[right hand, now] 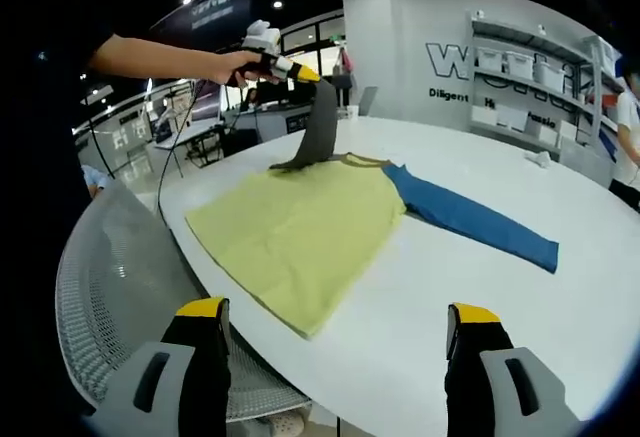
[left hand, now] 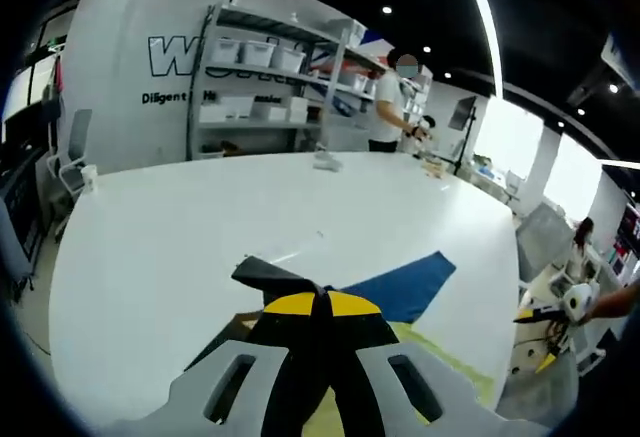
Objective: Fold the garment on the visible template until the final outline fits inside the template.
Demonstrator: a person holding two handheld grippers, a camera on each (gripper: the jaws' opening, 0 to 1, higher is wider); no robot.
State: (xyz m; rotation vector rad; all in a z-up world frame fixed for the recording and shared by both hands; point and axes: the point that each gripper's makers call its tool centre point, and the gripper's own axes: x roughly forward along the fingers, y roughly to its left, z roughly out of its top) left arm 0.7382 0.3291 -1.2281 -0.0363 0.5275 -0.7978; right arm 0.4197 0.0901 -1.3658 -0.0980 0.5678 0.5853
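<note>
A: The right gripper (right hand: 335, 342) is standing with its jaws wide apart and nothing between them, hanging over the near edge of the white table (right hand: 430, 297). And the left gripper (left hand: 322, 304)?

B: In the left gripper view its yellow-tipped jaws are pressing together on a dark grey sleeve (left hand: 268, 274). In the right gripper view the same left gripper (right hand: 300, 74) is lifting that grey sleeve (right hand: 318, 129) up off the table, a hand (right hand: 243, 62) holding it.

A: Starting with the biggest thing, then: the table is filling the middle of both views.

B: Beyond it a white wall (right hand: 405, 47) is carrying large outlined letters, cut off by the shelf; "W" is readable, and below it smaller print beginning "Diligent" (left hand: 172, 98).

A: The metal shelving (left hand: 270, 82) in front of that wall is holding white bins (left hand: 258, 52) and white boxes; what is in them cannot be made out.

B: A person in a white top (left hand: 388, 105) is standing beside the shelving.

A: The garment (right hand: 300, 227) is lying flat on the table, yellow-green body toward the near edge, its blue sleeve (right hand: 470, 219) stretching out flat to the side.

B: A grey mesh chair back (right hand: 120, 287) is sitting just beside the table's near edge, and a small white object (left hand: 327, 163) is lying far across the table.

A: No template outline can be told apart from the tabletop.
</note>
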